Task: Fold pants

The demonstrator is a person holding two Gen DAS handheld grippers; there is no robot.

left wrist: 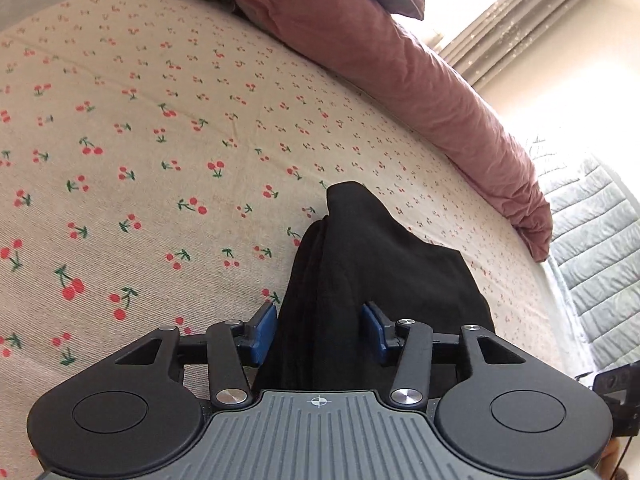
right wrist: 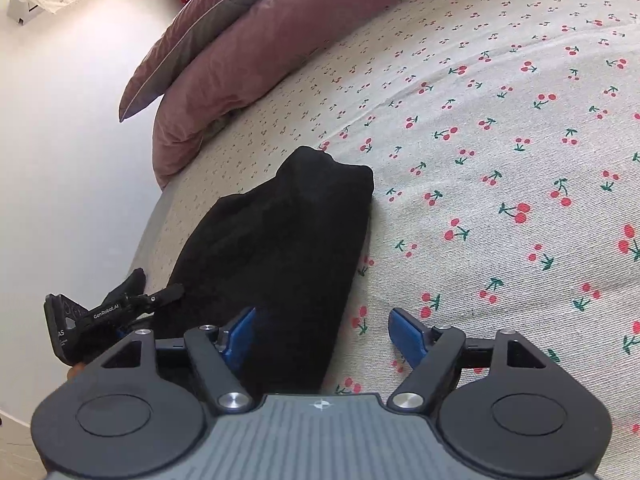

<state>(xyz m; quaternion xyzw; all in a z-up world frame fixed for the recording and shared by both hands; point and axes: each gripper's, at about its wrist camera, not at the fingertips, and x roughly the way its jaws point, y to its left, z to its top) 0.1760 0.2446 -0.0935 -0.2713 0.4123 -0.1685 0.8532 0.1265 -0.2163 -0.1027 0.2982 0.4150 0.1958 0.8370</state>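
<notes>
Black pants bundled lengthwise, pointing away up the bed, between parted left gripper, right gripper wide, empty

Pants: my left cam shows the folded black fabric pants bunched on the cherry-print cream bedsheet.
Left gripper: blue pads either side of the near end, jaws apart, not really pinching.
Background: rumpled dusty-pink duvet along the far edge, grey curtain behind.

Each claw is black with blue pads, silver pivot screws and a ribbed grey housing (crosshair mark at twelve o'clock).
</notes>
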